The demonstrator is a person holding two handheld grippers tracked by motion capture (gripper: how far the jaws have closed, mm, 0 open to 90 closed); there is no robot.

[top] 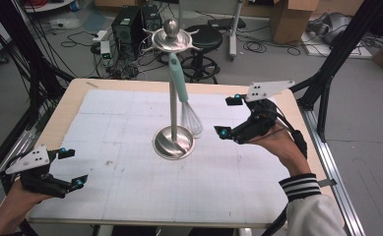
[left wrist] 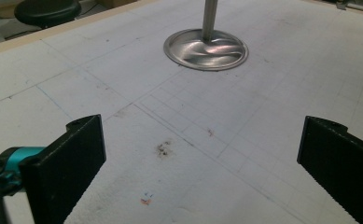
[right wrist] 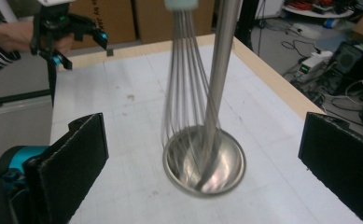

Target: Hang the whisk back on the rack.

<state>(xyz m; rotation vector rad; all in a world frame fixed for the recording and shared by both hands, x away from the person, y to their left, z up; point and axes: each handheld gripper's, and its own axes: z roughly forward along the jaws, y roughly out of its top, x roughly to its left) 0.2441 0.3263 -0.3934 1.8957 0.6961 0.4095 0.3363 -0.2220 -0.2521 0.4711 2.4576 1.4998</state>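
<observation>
Whisk (top: 185, 101): pale mint handle, thin steel wire loops, hanging from the top ring of the polished steel stand (top: 173, 93); loops end just above the stand's round dished base (top: 174, 142), mid-desk. In the right gripper view the wires look blurred. Right tongs (top: 229, 116): spread wide, nothing between the ribbed black pads, just right of the whisk. Left tongs (top: 73, 167): spread, empty, near-left corner. Desk (top: 130, 172): white gridded sheet, pale wood rim.

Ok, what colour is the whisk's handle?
Pale mint green; the whisk hangs from the stand. Clearest in the high view.
</observation>
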